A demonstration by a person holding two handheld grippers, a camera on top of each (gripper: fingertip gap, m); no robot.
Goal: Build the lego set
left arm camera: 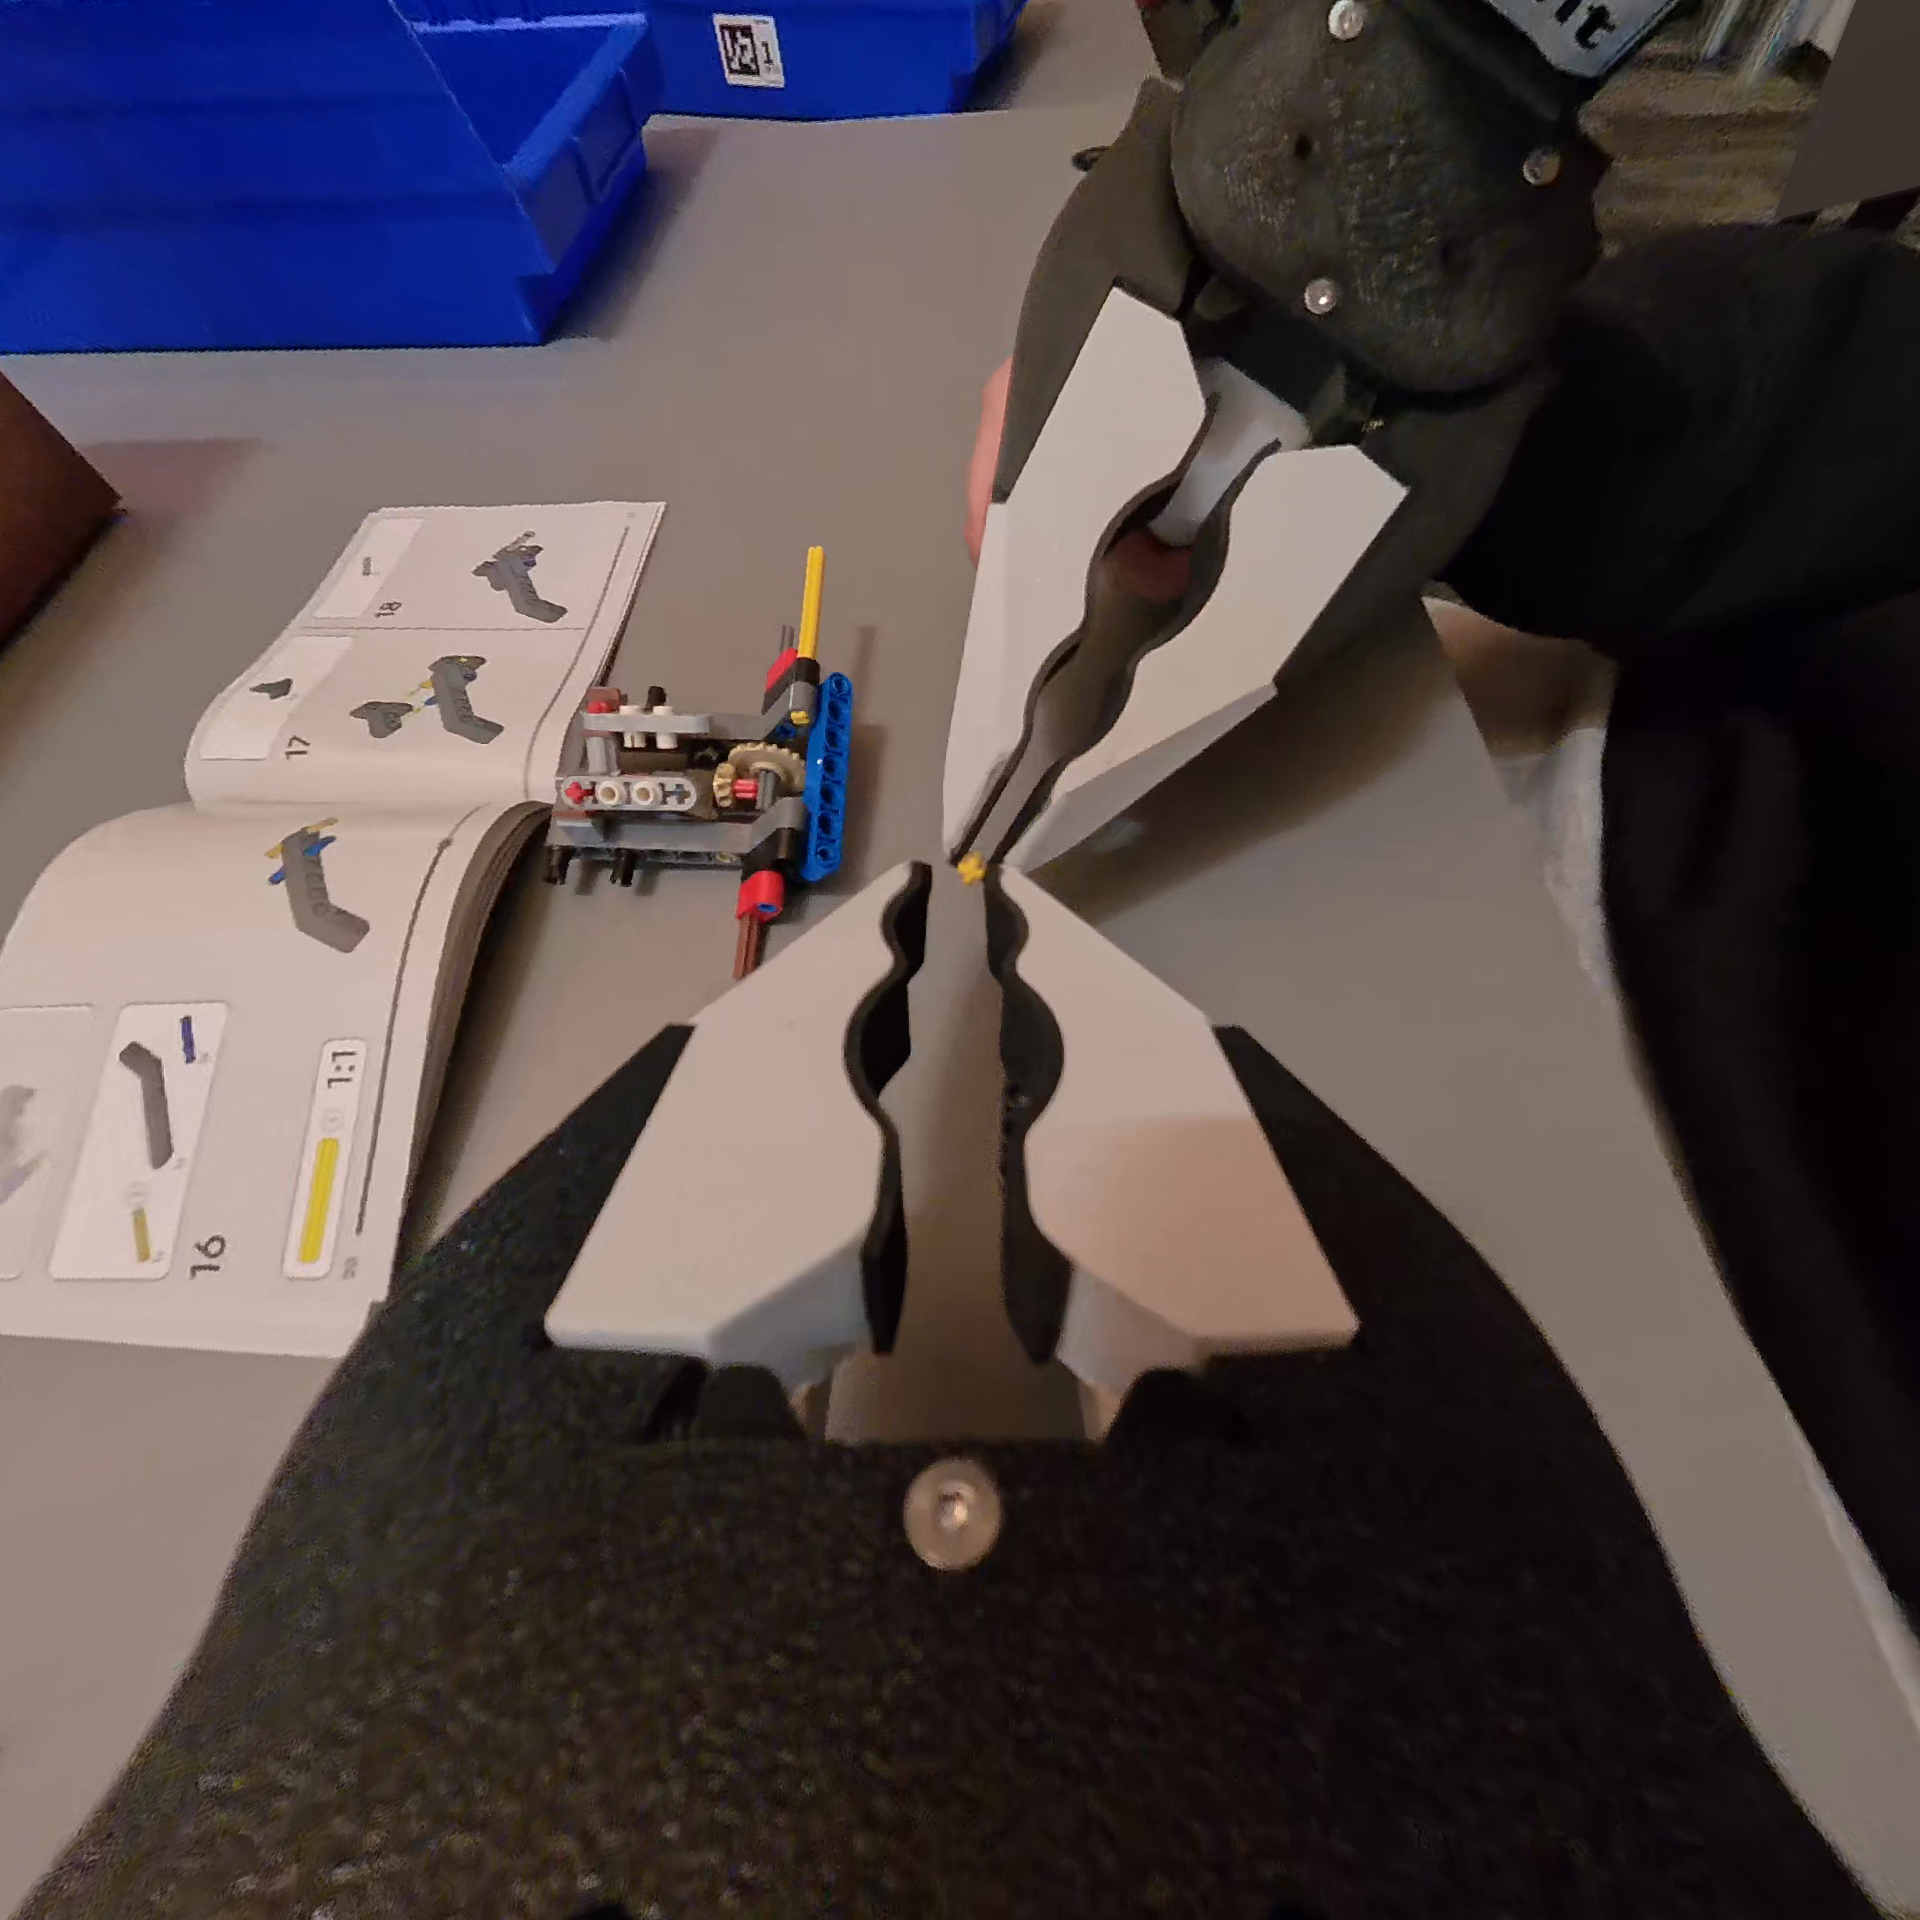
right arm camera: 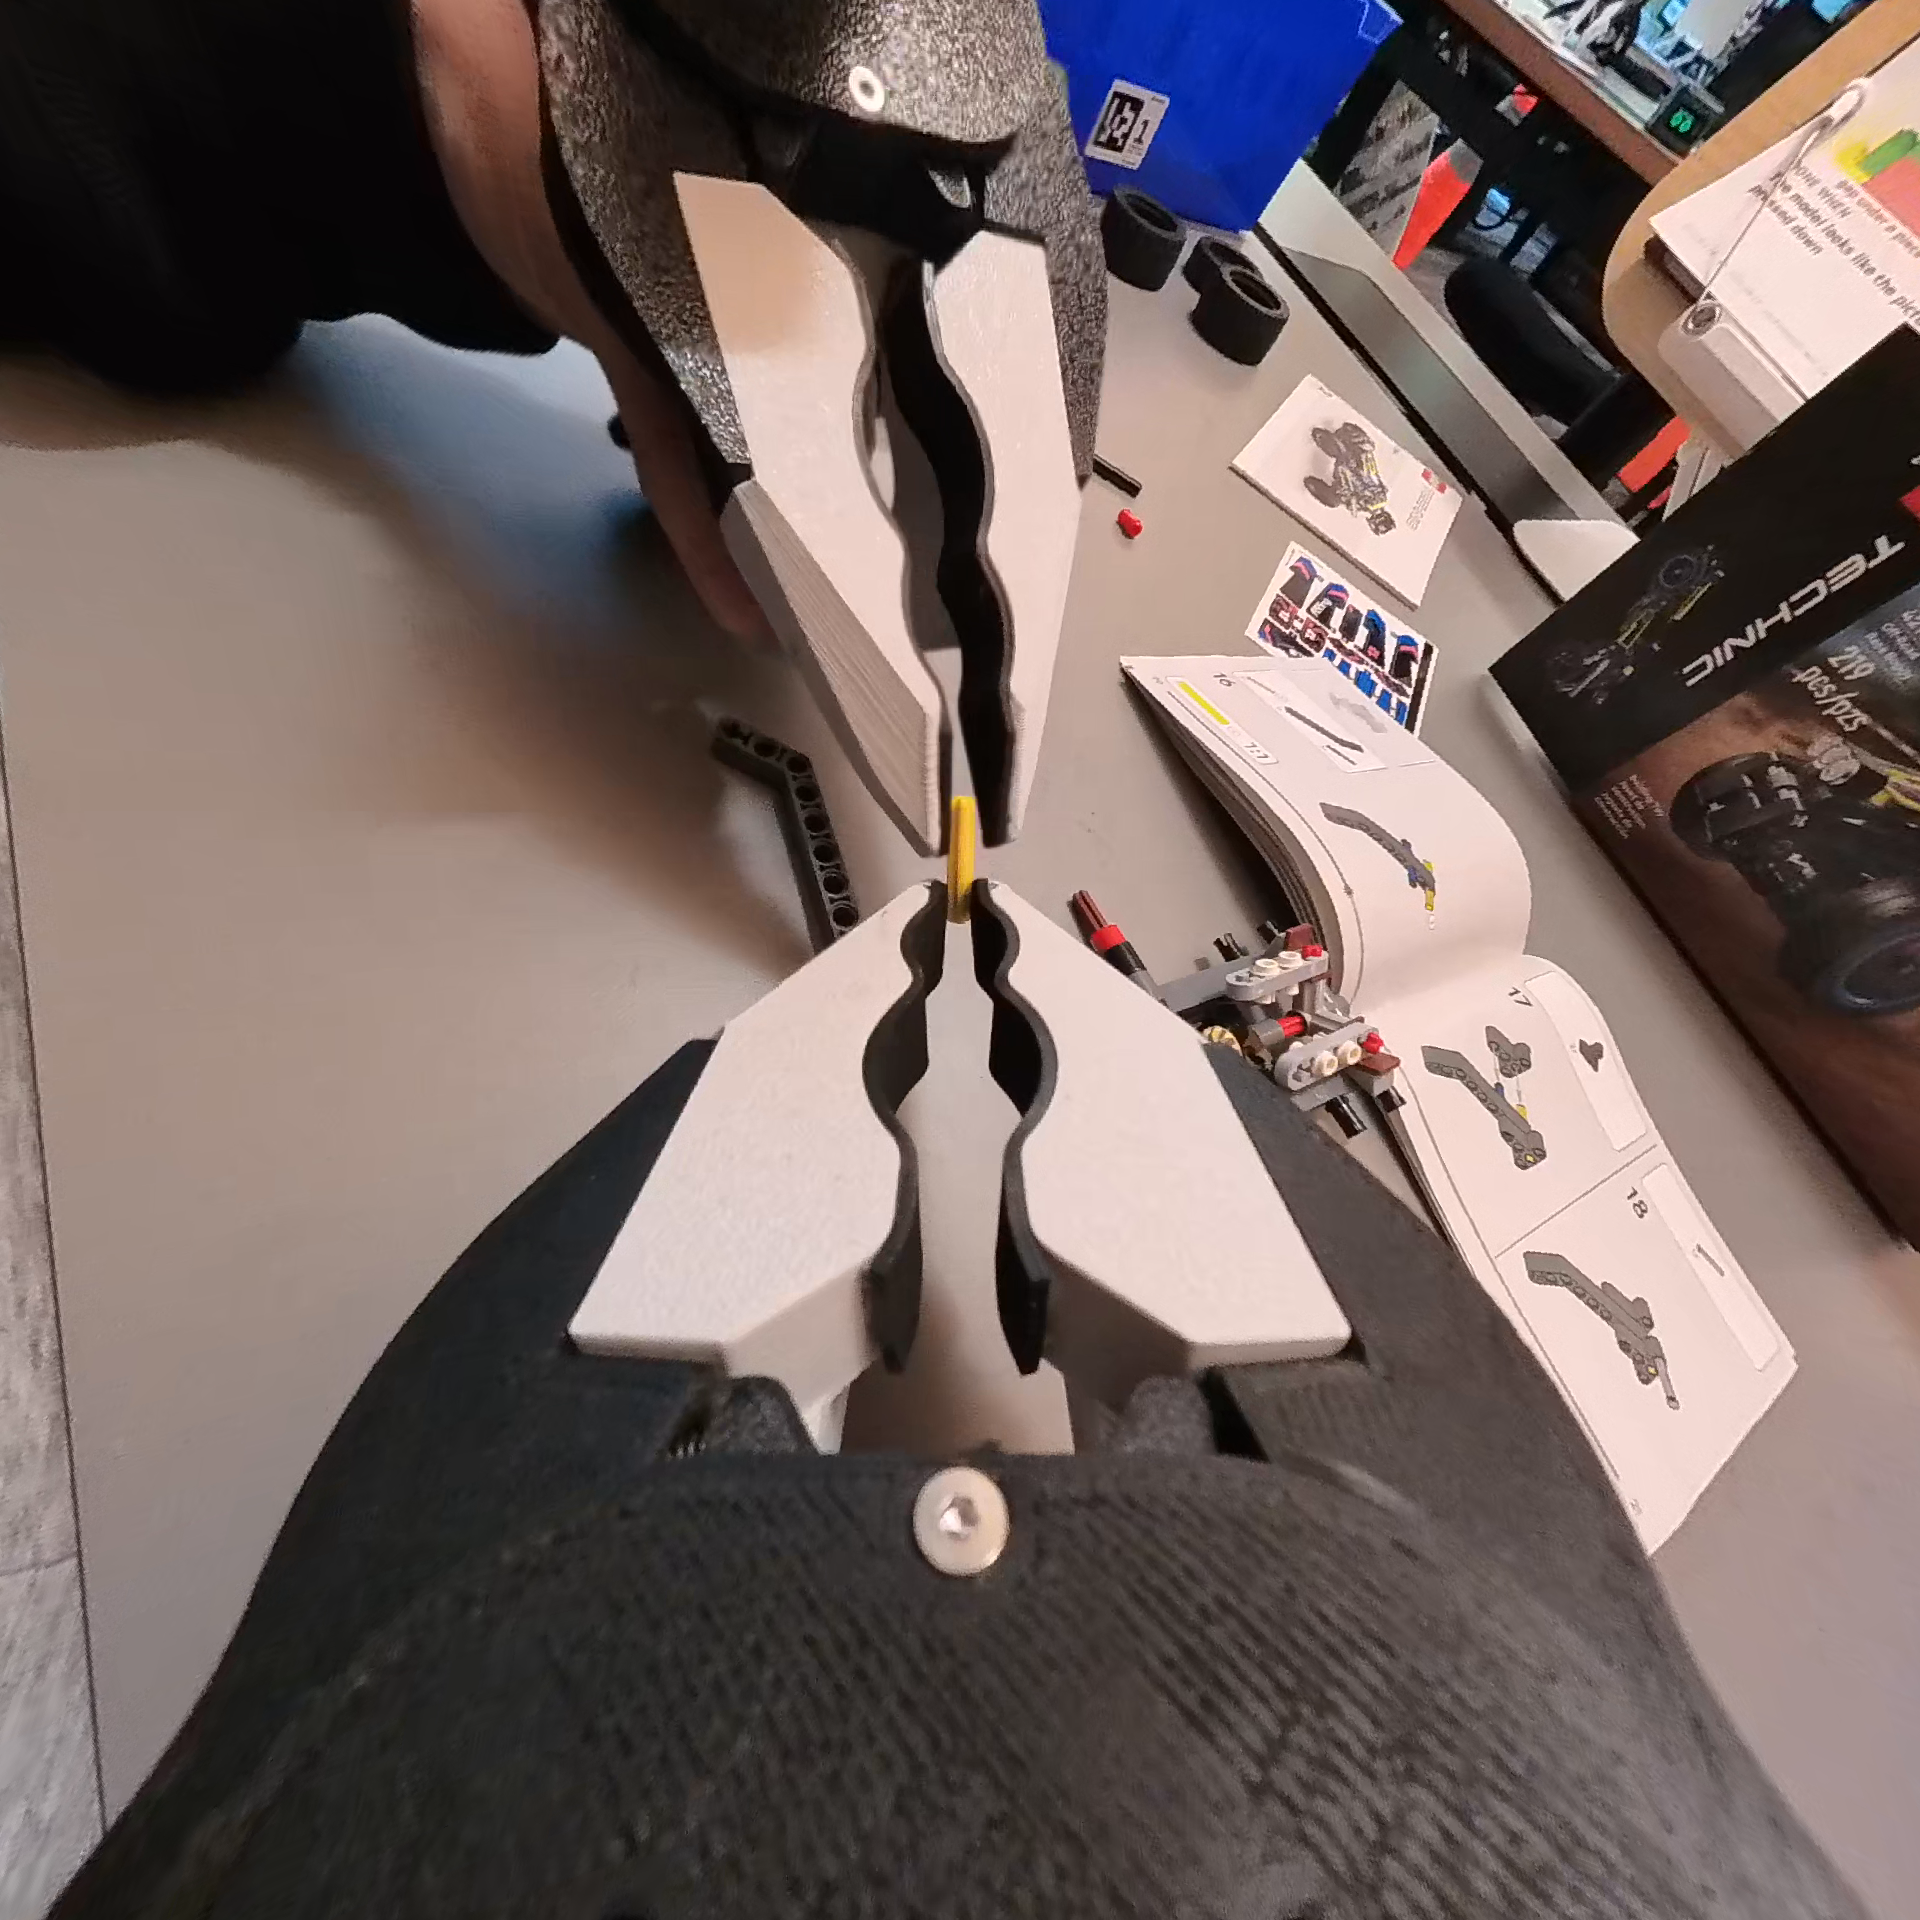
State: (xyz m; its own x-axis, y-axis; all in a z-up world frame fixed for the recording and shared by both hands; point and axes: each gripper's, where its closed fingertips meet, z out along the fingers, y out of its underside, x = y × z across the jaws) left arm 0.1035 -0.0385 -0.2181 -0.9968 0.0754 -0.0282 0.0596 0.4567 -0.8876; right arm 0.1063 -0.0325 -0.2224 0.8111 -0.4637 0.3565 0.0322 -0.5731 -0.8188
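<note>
My right gripper [right arm camera: 961,902] is shut on a short yellow axle [right arm camera: 962,854] and holds it above the grey table. In the left wrist view the right gripper [left arm camera: 977,854] comes in from the upper right, with the axle's end [left arm camera: 971,869] showing at its tips. My left gripper [left arm camera: 958,875] faces it tip to tip, its jaws a narrow gap apart. In the right wrist view the left gripper [right arm camera: 961,836] has the axle's free end just between its fingertips, and the gap looks wider than the axle. The partly built model [left arm camera: 707,790] lies beside the open instruction booklet [left arm camera: 312,935].
A dark grey bent beam [right arm camera: 800,821] lies on the table under the grippers. The model [right arm camera: 1288,1029] and booklet [right arm camera: 1455,987] lie to the right there. Blue bins [left arm camera: 312,156], black tyres [right arm camera: 1236,301], a sticker sheet [right arm camera: 1340,644], a leaflet [right arm camera: 1351,488] and the set's box [right arm camera: 1766,831] stand around. My left and right fingertips are right by each other.
</note>
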